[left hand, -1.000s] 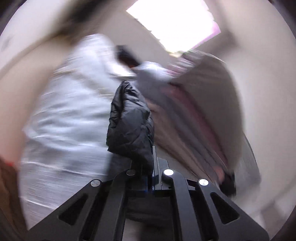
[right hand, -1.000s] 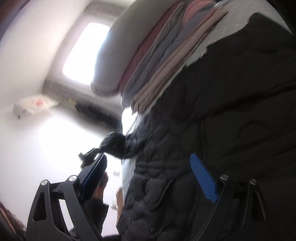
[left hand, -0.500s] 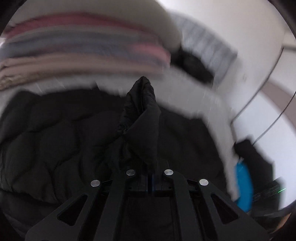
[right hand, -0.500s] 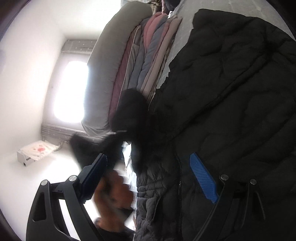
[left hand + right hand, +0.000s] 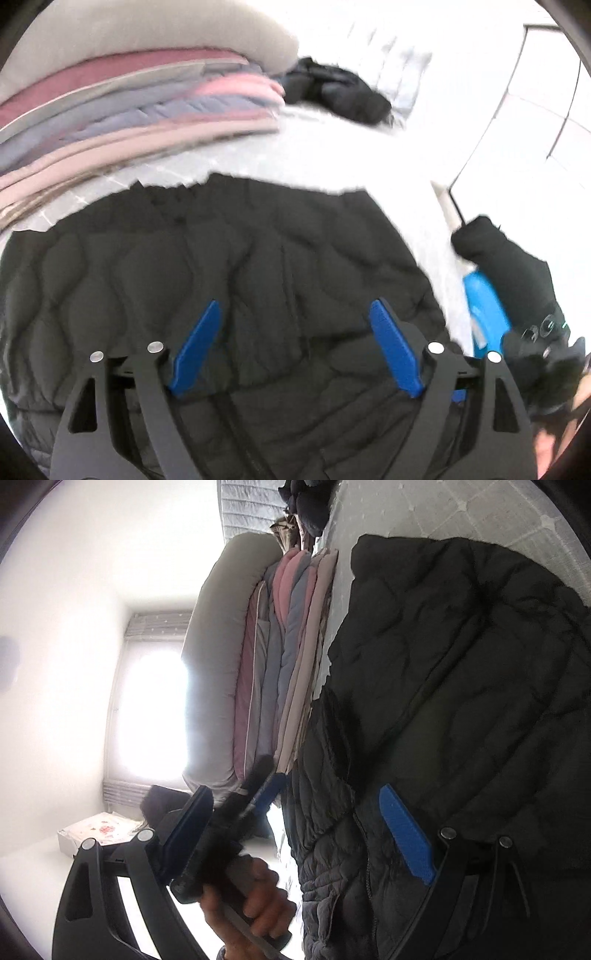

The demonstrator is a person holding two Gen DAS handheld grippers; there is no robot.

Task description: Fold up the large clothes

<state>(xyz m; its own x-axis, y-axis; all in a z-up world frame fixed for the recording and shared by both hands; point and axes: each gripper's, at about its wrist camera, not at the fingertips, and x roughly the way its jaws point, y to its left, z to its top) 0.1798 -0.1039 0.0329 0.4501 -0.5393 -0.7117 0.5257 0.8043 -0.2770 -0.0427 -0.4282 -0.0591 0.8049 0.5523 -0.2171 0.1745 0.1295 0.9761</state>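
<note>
The left gripper (image 5: 295,325) has just been opening: its blue pads (image 5: 197,341) now stand wide apart with nothing pinched between them, and the black quilted jacket (image 5: 229,266) lies spread flat under the gap. The right gripper (image 5: 295,819) also has its jaws well apart, clamped on nothing; one blue pad (image 5: 404,834) hangs over the jacket's zip edge, the other finger over the space off the bed's side. In the right wrist view the jacket (image 5: 461,686) fills most of the frame, its wavy quilting clear, one edge bunched beside the bed's side. The jacket rests on a pale quilted bed cover (image 5: 332,155) with a diamond stitch. Just past the jacket's far hem sits a stack of folded bedding (image 5: 140,110) in pink, grey-blue and beige layers, topped by a grey cushion (image 5: 155,33). Beyond that stack a second dark garment (image 5: 336,92) lies crumpled near the bed's far end. In the right wrist view a bare hand (image 5: 251,901) grips the handle of the left tool, and a bright window (image 5: 151,709) glares behind. At the left view's right edge a black sleeve (image 5: 506,266) shows beside something bright blue (image 5: 485,310), too blurred to name.
</note>
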